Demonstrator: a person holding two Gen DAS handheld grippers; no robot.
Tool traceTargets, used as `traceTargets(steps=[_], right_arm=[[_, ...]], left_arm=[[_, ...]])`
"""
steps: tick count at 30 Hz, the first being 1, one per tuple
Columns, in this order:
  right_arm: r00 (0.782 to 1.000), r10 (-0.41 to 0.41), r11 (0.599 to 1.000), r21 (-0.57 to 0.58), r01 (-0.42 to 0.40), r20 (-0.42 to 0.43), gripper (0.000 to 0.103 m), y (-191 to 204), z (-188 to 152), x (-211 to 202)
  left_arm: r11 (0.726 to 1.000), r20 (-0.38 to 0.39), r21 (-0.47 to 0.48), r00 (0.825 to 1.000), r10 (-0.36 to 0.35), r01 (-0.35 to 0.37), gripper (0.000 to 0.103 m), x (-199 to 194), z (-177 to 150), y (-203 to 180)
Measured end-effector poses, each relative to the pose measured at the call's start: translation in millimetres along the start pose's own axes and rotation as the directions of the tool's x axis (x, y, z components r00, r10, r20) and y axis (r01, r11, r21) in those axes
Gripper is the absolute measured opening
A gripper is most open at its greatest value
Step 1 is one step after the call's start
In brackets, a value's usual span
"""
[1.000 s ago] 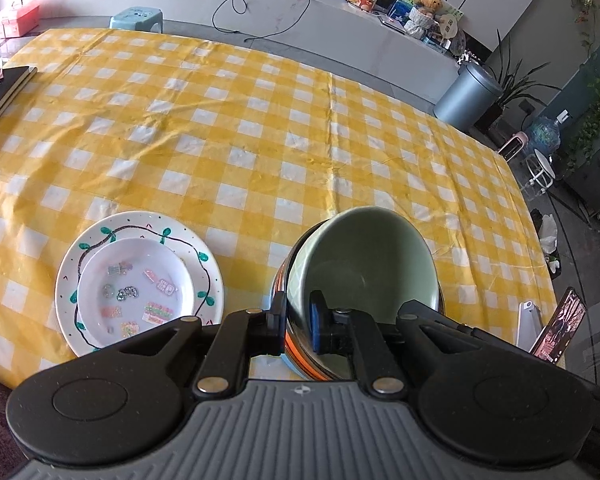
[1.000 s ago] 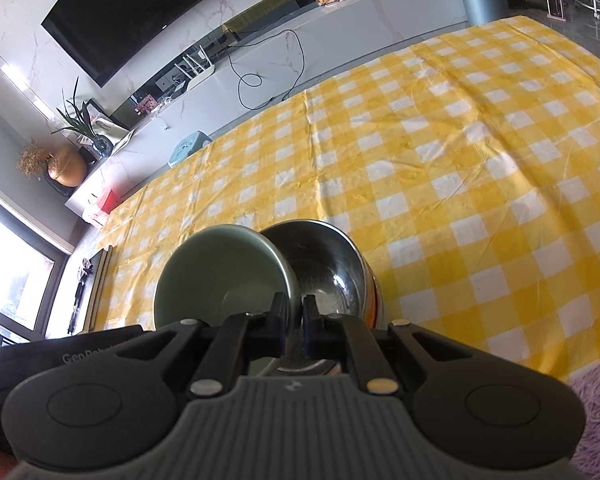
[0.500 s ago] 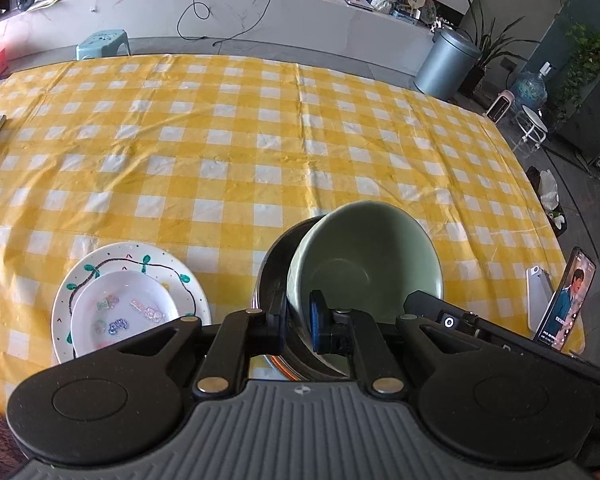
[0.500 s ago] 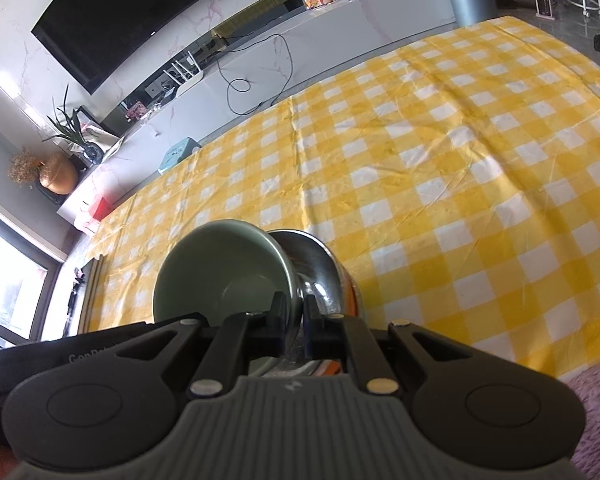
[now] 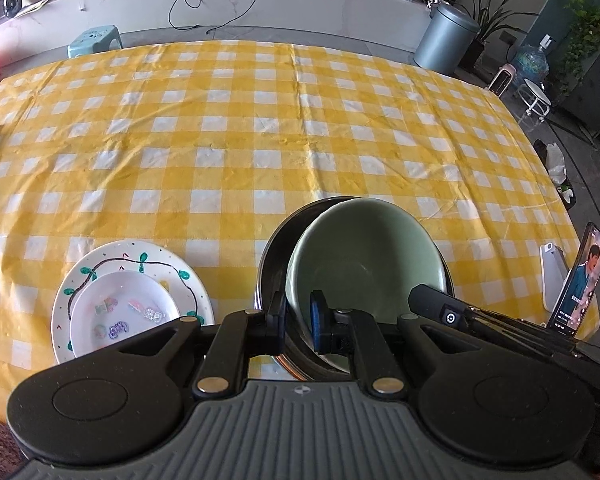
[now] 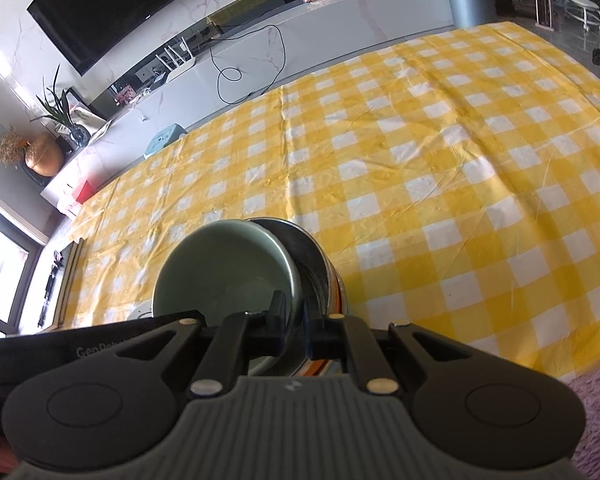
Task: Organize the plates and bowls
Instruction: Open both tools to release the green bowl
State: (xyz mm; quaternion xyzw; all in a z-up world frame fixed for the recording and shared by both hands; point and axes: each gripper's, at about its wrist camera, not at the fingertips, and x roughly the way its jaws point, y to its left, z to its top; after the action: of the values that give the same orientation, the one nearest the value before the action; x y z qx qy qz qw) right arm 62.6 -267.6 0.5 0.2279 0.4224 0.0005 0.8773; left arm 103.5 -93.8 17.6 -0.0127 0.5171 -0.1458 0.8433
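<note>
A pale green bowl sits tilted inside a steel bowl with orange stripes on its outside, close to the near edge of the yellow checked table. My left gripper is shut on the green bowl's near rim. My right gripper is shut on the steel bowl's near rim, just right of the green bowl. To the left, a small white plate lies on a larger white plate with a green vine pattern.
A phone leans on a white stand at the table's right edge. A dark tray lies at the far left edge. A purple rug is below the near edge. The yellow checked cloth stretches beyond the bowls.
The green bowl has moved further over the steel bowl and now covers most of its inside. The left wrist view has rolled and shifted. The right gripper has stayed on the steel rim.
</note>
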Motion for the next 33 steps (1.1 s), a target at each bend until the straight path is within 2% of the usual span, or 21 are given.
traceTargets(steps=[5, 8, 14, 16, 20, 24, 27, 33], right_arm=[[0.999, -0.032, 0.999, -0.042, 0.033, 0.024, 0.007, 6, -1, -1], [0.999, -0.038, 0.998, -0.051, 0.04, 0.034, 0.008, 6, -1, -2], [0.998, -0.046, 0.997, -0.058, 0.049, 0.045, 0.008, 6, -1, -3], [0.996, -0.051, 0.997, -0.06, 0.055, 0.068, 0.012, 7, -1, -8], [0.993, -0.025, 0.998, -0.052, 0.031, 0.119, 0.012, 6, 2, -18], [0.989, -0.019, 0.998, -0.05, 0.026, 0.149, 0.013, 6, 4, -23], [0.987, -0.023, 0.998, -0.049, 0.031, 0.157, 0.028, 6, 6, -23], [0.982, -0.047, 0.999, -0.018, 0.051, 0.182, 0.048, 0, 9, -26]], left_arm=[[1.0, 0.018, -0.02, 1.0, -0.014, 0.014, 0.013, -7, 3, 4], [1.0, 0.066, -0.023, 0.998, -0.017, 0.018, 0.014, -17, 7, 7], [0.997, 0.103, -0.051, 0.993, -0.057, 0.063, 0.014, -25, 9, 10], [0.995, 0.11, -0.065, 0.992, -0.064, 0.072, 0.021, -25, 7, 12], [0.993, 0.117, -0.09, 0.991, -0.064, 0.075, 0.025, -24, 2, 18], [0.993, 0.149, -0.086, 0.987, -0.064, 0.077, 0.036, -29, -1, 20], [0.993, 0.184, -0.081, 0.98, -0.075, 0.091, 0.046, -33, -3, 21], [0.995, 0.216, -0.07, 0.975, -0.051, 0.068, 0.056, -34, -7, 22]])
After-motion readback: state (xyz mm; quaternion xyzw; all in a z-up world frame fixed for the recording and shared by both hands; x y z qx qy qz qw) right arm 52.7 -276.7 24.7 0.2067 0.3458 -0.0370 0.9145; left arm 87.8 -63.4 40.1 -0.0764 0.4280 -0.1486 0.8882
